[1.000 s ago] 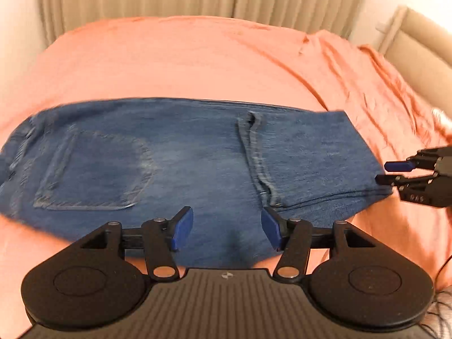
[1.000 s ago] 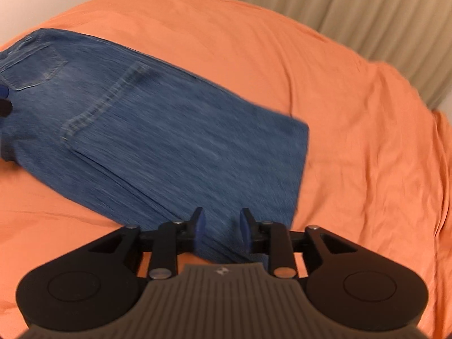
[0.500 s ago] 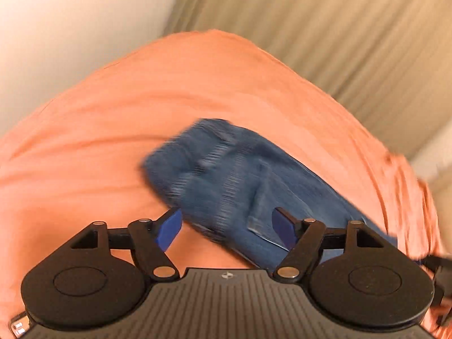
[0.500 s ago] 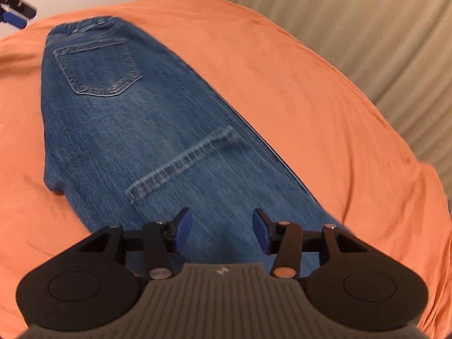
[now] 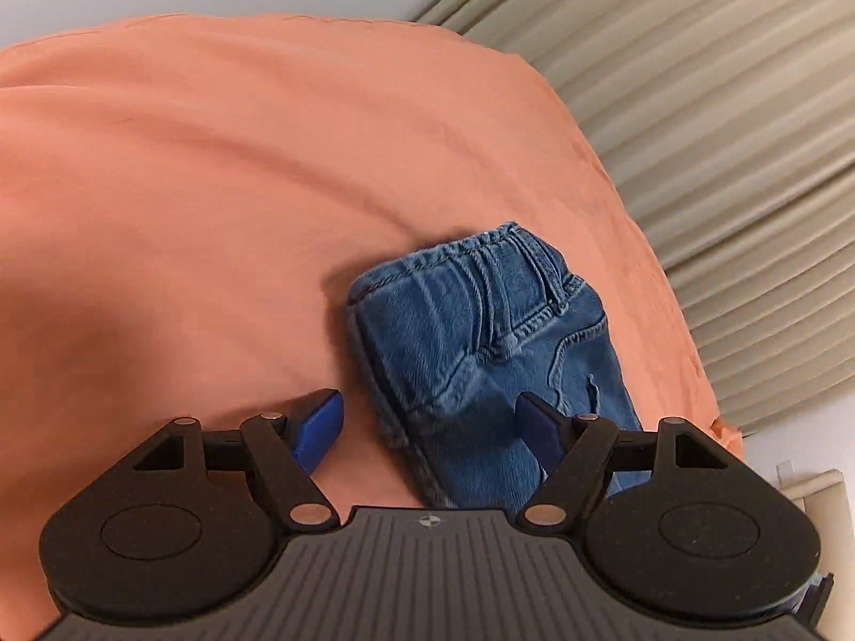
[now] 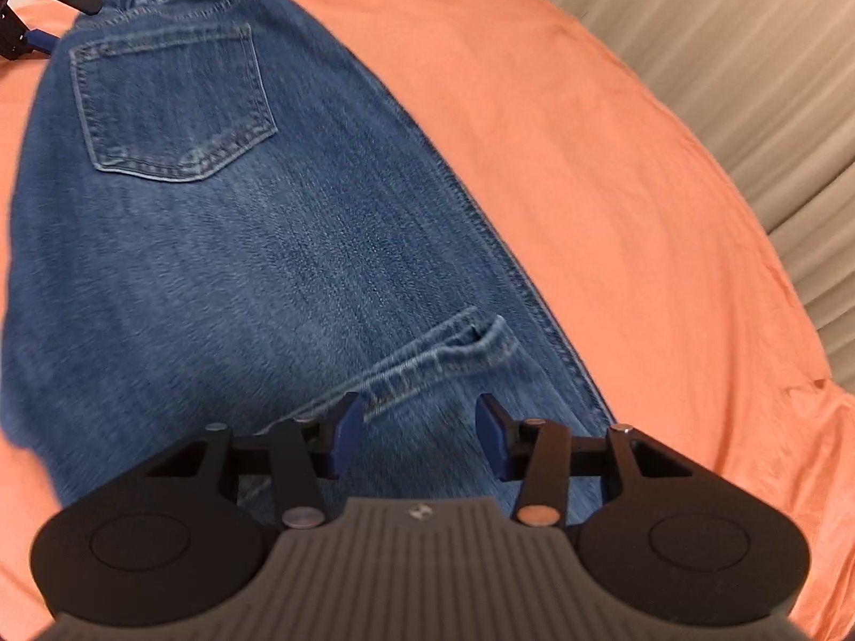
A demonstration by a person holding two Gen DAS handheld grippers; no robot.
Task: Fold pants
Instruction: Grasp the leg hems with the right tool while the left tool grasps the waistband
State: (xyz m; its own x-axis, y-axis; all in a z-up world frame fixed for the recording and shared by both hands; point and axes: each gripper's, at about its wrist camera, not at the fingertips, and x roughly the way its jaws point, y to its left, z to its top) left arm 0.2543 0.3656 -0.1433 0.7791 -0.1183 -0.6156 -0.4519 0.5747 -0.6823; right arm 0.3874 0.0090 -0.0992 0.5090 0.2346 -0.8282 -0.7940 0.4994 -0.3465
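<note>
Blue denim pants (image 6: 256, 245) lie folded lengthwise on the orange bed sheet (image 6: 614, 160), back pocket up, leg hems doubled back near the middle. My right gripper (image 6: 419, 430) is open and empty, just above the folded end near the hems. My left gripper (image 5: 430, 419) is open and empty at the waistband end (image 5: 481, 331), its jaws straddling the waistband corner. It also shows in the right wrist view (image 6: 37, 21) at the top left, beside the waistband.
The orange sheet (image 5: 214, 187) covers the bed all around the pants. Beige pleated curtains (image 5: 721, 133) hang behind the bed and a pale wall stands at the far side. A beige headboard edge (image 5: 823, 486) shows at the right.
Both grippers have swung to opposite ends of the pants: the left to the waistband, the right to the folded end. The right jaws have widened; both remain empty.
</note>
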